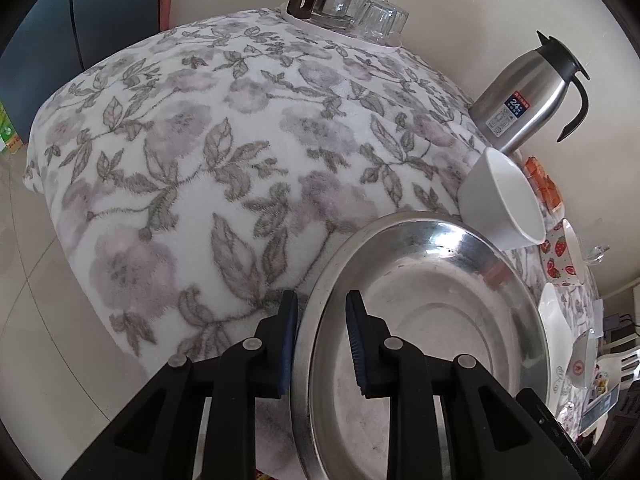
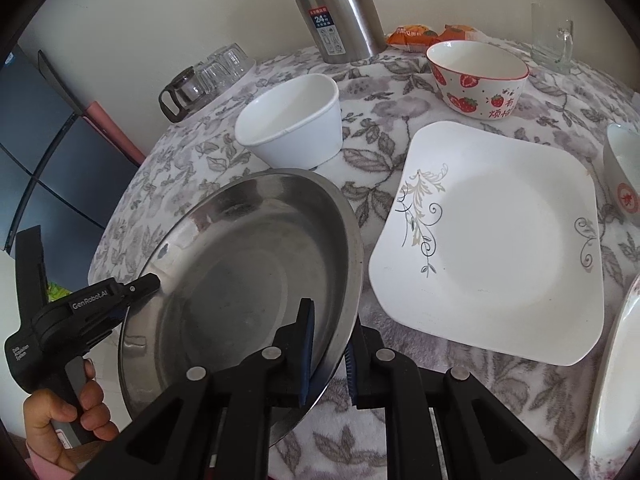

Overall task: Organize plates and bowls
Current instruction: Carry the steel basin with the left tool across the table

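A round steel plate (image 2: 248, 268) is held tilted above the near left of the table, also seen in the left wrist view (image 1: 432, 320). My right gripper (image 2: 330, 352) is shut on its near right rim. My left gripper (image 1: 322, 340) straddles its left rim with the jaws closed on it; it also shows in the right wrist view (image 2: 136, 286). A white bowl (image 2: 294, 122) sits just behind the plate. A square white plate (image 2: 492, 236) with a vine print lies to the right. A strawberry bowl (image 2: 478, 78) stands behind that.
A steel thermos jug (image 2: 332, 4) stands at the back by the wall. A glass pot and upturned glasses (image 2: 204, 76) sit at the back left, a glass mug (image 2: 552, 40) at the back right. Another bowl (image 2: 622, 172) and a plate rim (image 2: 612, 380) lie at the right edge.
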`<state>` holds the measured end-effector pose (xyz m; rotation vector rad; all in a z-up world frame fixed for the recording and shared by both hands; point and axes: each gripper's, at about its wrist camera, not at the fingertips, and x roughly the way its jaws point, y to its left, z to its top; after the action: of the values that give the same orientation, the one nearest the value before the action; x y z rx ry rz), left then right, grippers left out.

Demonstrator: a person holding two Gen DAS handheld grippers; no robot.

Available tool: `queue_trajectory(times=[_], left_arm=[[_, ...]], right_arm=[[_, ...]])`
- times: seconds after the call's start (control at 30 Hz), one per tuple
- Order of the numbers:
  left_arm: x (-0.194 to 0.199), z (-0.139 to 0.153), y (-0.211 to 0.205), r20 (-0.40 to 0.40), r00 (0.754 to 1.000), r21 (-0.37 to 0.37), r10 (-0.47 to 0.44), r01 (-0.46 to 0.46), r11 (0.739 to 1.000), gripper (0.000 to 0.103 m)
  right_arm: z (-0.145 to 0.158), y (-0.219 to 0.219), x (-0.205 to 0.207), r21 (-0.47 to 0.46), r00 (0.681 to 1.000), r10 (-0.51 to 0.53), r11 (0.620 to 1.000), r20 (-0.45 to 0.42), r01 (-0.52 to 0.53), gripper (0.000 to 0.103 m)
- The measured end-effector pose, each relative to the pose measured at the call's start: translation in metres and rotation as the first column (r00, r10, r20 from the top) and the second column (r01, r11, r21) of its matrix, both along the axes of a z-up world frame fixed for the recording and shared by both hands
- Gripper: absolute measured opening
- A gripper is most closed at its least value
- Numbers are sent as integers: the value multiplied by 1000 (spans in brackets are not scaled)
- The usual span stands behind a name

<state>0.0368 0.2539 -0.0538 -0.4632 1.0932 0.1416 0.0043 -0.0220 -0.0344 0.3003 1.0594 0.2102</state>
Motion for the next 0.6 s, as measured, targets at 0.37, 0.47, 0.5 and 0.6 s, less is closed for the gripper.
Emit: queue_trajectory(times=[0.37, 0.47, 0.5, 0.6], left_arm=[[-10, 26, -19, 49, 998, -25, -25, 26, 999, 25], [-10, 35, -28, 63, 997, -9, -41, 42, 999, 25], [-10, 37, -31, 65, 997, -4, -48, 48, 999, 25], [-9, 45, -43, 70, 995, 13, -71, 70, 997, 25]], right_arm=[[22, -23, -14, 29, 998, 5, 1000, 66, -6, 15], [25, -33, -18, 40, 997, -7, 999, 79, 4, 15], [26, -36, -19, 44, 997, -12, 999, 82, 9, 15], [31, -48, -22, 62, 995, -30, 998, 97, 24, 15]])
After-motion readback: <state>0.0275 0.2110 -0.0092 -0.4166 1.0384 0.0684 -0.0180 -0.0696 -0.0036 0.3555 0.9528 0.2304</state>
